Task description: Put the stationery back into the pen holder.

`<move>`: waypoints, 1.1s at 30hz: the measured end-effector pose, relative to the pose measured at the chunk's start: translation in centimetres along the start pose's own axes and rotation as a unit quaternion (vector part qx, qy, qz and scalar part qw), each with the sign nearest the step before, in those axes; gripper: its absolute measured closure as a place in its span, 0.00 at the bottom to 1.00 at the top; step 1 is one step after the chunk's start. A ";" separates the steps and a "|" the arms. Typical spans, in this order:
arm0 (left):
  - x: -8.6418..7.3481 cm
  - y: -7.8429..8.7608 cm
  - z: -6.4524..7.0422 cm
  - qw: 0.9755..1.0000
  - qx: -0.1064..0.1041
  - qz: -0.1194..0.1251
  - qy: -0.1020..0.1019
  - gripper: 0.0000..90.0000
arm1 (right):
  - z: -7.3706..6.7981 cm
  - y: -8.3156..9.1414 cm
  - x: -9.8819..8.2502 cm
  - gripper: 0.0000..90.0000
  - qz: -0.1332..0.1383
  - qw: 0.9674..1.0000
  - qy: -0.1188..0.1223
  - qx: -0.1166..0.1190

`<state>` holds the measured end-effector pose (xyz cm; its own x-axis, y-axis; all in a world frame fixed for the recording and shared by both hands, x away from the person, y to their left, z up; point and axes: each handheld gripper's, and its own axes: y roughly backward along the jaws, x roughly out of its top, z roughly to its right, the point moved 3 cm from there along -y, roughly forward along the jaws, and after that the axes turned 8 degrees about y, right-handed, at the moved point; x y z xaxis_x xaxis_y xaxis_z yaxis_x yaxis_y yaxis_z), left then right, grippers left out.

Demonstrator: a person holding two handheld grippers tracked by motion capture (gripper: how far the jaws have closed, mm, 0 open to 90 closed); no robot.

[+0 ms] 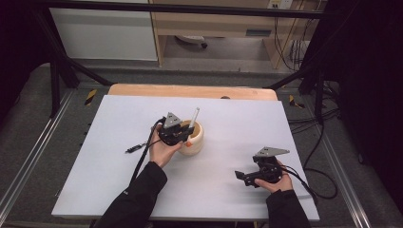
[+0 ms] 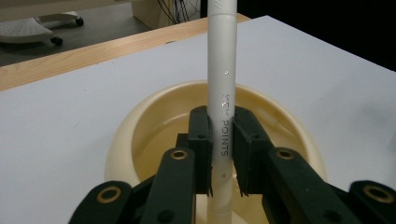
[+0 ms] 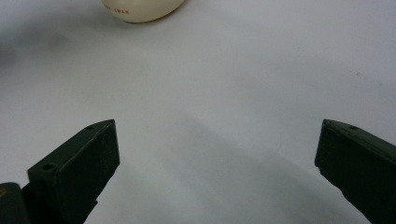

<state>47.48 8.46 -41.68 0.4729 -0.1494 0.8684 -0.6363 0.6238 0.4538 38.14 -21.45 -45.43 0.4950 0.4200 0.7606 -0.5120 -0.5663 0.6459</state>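
Observation:
A cream round cup (image 1: 194, 138) stands near the middle of the white table. My left gripper (image 1: 179, 134) is at its rim, shut on a white pen (image 1: 194, 117) that stands upright with its lower end inside the cup. In the left gripper view the pads clamp the white pen (image 2: 221, 93), printed "KEY POINTS", over the cup's (image 2: 140, 121) opening. My right gripper (image 1: 243, 177) rests low at the front right of the table, jaws wide apart with nothing between them. The right gripper view shows its fingertips (image 3: 93, 149) over bare table, the cup's (image 3: 140, 9) base at the top.
A black pen (image 1: 135, 148) lies on the white table (image 1: 95, 156) left of my left hand. A wooden board edge (image 1: 190, 90) runs along the table's far side. Black frame legs and cables (image 1: 318, 142) stand off the table to the right.

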 end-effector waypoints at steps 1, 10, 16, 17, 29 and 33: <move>0.0 0.0 0.0 1.000 0.000 0.000 0.000 0.86 | 0.0 0.0 0.0 0.01 0.000 1.000 0.003 -0.001; 0.7 1.8 0.0 1.000 -0.003 0.000 -0.007 0.66 | 0.0 -0.1 -0.1 0.01 -0.003 1.000 0.001 0.000; 1.4 4.0 -0.5 1.000 -0.001 -0.003 -0.019 0.52 | 0.0 0.0 0.0 0.01 -0.004 1.000 0.000 0.001; 1.5 4.4 -0.6 1.000 0.001 -0.004 -0.020 0.50 | 0.0 -0.1 -0.1 0.01 -0.003 1.000 0.001 0.001; 0.3 8.0 -2.4 0.999 0.012 -0.028 -0.033 0.32 | -0.1 -0.1 -0.1 0.01 -0.003 1.000 0.001 0.002; -0.7 8.8 -3.1 0.999 0.012 -0.039 -0.036 0.27 | -0.1 -0.1 -0.1 0.01 -0.003 1.000 0.004 0.001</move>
<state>43.48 16.43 -38.90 0.4771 -0.2511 0.8422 -0.6147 0.5896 0.5240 38.12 -21.37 -45.59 0.4922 0.4296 0.7571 -0.5069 -0.5656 0.6505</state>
